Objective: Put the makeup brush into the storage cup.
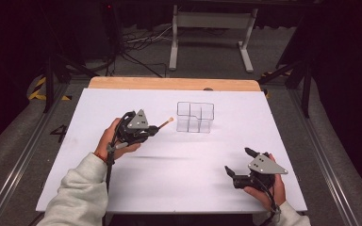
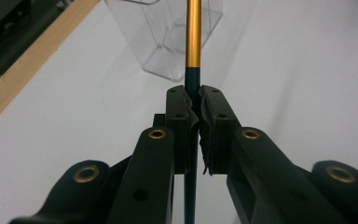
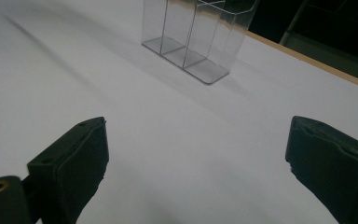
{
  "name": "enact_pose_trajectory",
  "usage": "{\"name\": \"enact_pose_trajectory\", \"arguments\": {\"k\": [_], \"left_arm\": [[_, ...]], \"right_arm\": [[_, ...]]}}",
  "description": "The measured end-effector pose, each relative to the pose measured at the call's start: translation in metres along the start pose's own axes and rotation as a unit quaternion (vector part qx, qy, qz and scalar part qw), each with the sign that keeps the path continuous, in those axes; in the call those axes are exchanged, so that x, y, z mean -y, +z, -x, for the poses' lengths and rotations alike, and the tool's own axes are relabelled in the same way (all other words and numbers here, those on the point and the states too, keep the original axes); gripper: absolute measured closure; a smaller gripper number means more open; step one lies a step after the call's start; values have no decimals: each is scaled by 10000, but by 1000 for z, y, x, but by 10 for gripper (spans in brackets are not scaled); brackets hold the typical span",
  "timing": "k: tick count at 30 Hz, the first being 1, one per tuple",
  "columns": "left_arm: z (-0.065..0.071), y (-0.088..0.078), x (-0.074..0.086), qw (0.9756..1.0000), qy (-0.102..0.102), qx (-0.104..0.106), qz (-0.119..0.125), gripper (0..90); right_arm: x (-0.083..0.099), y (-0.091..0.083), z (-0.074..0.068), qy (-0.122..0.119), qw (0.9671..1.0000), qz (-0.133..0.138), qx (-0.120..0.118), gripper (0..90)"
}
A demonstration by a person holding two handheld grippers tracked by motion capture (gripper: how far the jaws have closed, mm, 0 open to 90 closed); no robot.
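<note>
— What have you got?
— My left gripper [image 1: 153,130] is clenched on a brush [image 2: 194,42], tip toward two o'clock at the clear organizer [image 1: 195,117].
— Done?
— No, it has yet to go in. My right gripper [image 1: 239,163] is released, at five o'clock. Nothing blocks the table [image 1: 179,183].

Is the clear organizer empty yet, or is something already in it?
Empty: the clear organizer shows bare compartments in the right gripper view. The brush is outside it, clamped in the left tongs.

The person is wearing pale grey sleeves [image 1: 78,190] and a red wristband [image 1: 101,156] at lower left. Both black grippers, left gripper [image 1: 156,130] and right gripper [image 1: 238,162], are carrying grey three-cornered plates, brass-ringed screws and trailing black cables.
</note>
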State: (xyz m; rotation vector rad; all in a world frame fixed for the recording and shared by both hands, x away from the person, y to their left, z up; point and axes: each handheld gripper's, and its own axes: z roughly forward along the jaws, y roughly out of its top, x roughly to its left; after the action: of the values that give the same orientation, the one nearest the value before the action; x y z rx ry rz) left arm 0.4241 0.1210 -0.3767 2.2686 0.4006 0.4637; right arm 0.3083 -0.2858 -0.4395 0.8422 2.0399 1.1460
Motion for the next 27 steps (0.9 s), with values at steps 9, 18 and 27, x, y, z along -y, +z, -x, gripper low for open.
{"name": "enact_pose_trajectory", "arguments": {"k": [9, 18, 27], "left_arm": [[0, -10, 1, 9980, -197, -207, 558, 827], [-1, -11, 2, 9923, -500, -357, 1078, 827], [-3, -14, 6, 9825, -846, -427, 1600, 827]], "right_arm": [[0, 0, 0, 44, 10000, 7, 11, 66], [0, 0, 0, 62, 10000, 27, 50, 65], [-1, -1, 2, 218, 9997, 124, -57, 64]]}}
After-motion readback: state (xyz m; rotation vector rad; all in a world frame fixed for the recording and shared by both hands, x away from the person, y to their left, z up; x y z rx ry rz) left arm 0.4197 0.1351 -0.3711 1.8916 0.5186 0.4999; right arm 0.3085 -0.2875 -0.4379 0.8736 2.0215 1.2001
